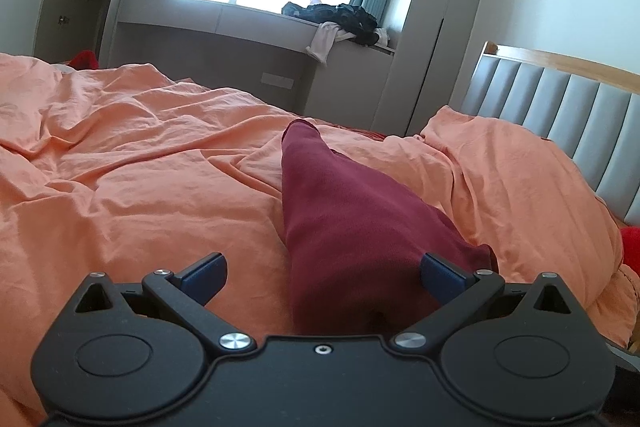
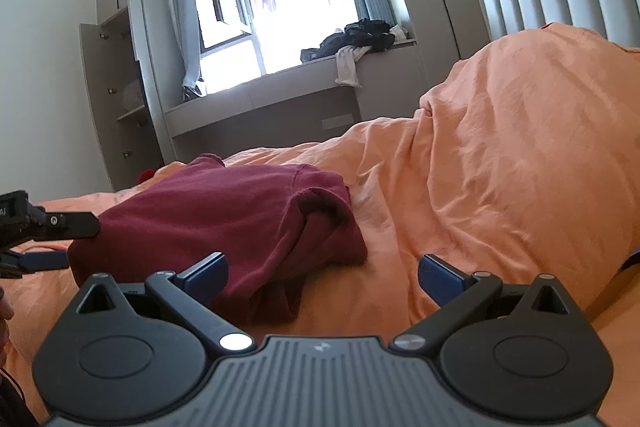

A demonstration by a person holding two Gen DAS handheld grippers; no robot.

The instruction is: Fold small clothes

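Rumpled orange bedding (image 1: 140, 147) covers the whole bed before me, its thin cloth creased into long soft ridges, with a padded grey headboard (image 1: 560, 115) of upright panels under a wooden rail at the right. Beyond the bed, a bright window (image 2: 288, 15) stands above a grey ledge heaped with dark and white laundry (image 2: 360, 35).

My left gripper (image 1: 322, 273) is spread wide — its blue-padded fingers (image 1: 202, 277) stand apart on either side of the maroon garment (image 1: 340, 227), which runs between them and away from me in a long tapering shape. My right-hand pad lies against the cloth's edge; the other one is clear of it, over bare bedding.

My right gripper (image 2: 322, 273) is just as wide open and pinches nothing. Its left pad sits right at the near edge of the garment (touching or merely in front, I cannot tell), while the other hangs over the orange sheet.

From the right wrist, the garment shows as a soft, matte knit bundle — doubled over, with a rounded fold and a stitched hem on its right side.
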